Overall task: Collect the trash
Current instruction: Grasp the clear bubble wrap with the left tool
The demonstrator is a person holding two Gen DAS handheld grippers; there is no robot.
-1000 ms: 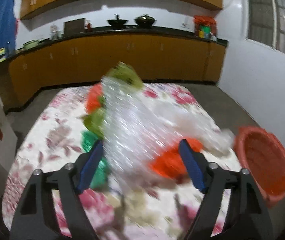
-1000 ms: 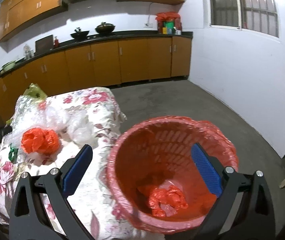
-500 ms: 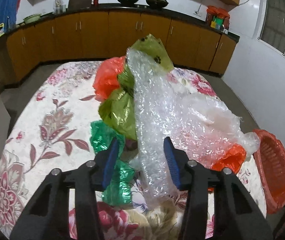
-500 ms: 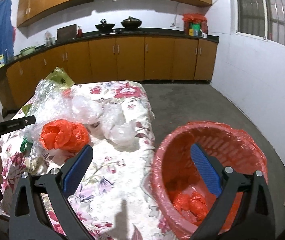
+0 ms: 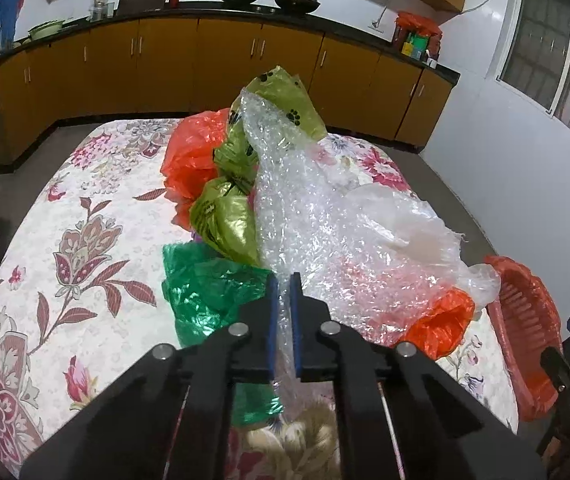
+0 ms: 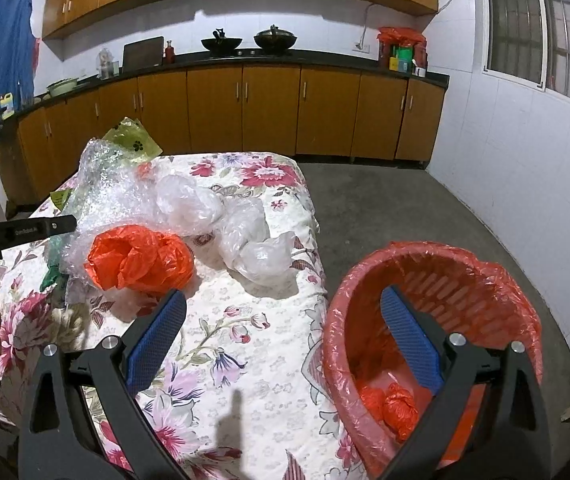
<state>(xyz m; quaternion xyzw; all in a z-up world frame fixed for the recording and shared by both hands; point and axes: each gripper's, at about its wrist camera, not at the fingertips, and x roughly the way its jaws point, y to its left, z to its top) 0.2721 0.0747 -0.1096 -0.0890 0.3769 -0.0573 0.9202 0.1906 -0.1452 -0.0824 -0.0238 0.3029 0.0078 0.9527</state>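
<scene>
Left wrist view: the left gripper (image 5: 282,304) has its jaws pinched nearly together on a fold of the bubble wrap (image 5: 305,208), at the near end of the sheet. The wrap drapes away from the grip over the heap on the flowered table (image 5: 97,216). A low pinch on one edge is probably meant to drag the whole sheet along in one pull.

Heap contents, same view: green bag (image 5: 209,292) just left of the grip, partly under the wrap; olive bag with paw prints (image 5: 229,220) behind it; orange bag (image 5: 193,160) farther back; a second crumpled orange bag (image 5: 441,324) at the right under the wrap's edge; a clear plastic bag (image 5: 401,224) touching the wrap. These may come along if the wrap is lifted.

Right wrist view: the right gripper (image 6: 281,348) is wide open and holds nothing. One finger sits over the tablecloth, the other over the mouth of the red basket (image 6: 521,304). The basket stands on the floor, tight against the table's edge, lined with red plastic. Crumpled orange trash (image 6: 397,404) already lies at its bottom. Keeping it against the edge gives a short drop from the table.

Judgement: task partly done; most trash is on the table.
</scene>
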